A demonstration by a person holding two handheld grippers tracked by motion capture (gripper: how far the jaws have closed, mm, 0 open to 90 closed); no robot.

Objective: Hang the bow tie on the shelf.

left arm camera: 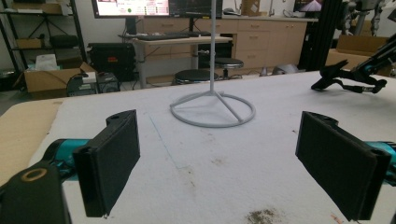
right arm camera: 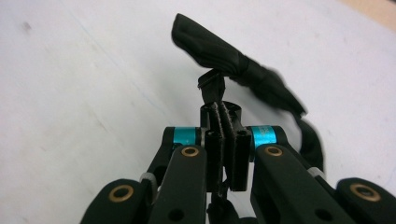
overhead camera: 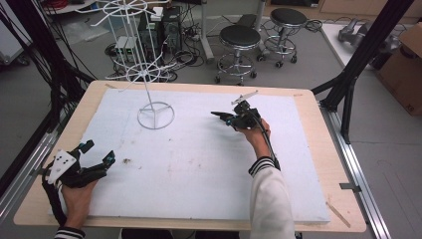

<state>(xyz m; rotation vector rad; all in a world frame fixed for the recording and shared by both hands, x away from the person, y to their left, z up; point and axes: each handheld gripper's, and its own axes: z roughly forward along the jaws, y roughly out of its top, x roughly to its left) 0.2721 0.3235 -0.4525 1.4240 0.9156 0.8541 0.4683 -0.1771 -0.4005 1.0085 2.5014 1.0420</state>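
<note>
Overhead, white foam board [overhead camera: 199, 164] on wooden table [overhead camera: 84, 107], stools [overhead camera: 240, 37] behind

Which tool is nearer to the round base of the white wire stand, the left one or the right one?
The right tool. It sits just to the right of the stand base, while the left tool rests farther off, near the table's front left corner.

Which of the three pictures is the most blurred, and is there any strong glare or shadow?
The right gripper view is softest: the black object past the shut right gripper smears at its edges. The left gripper view is sharp on the wire stand but soft on the near pads. The high view is evenly lit; the white mat shows only faint shadows and no glare.
</note>
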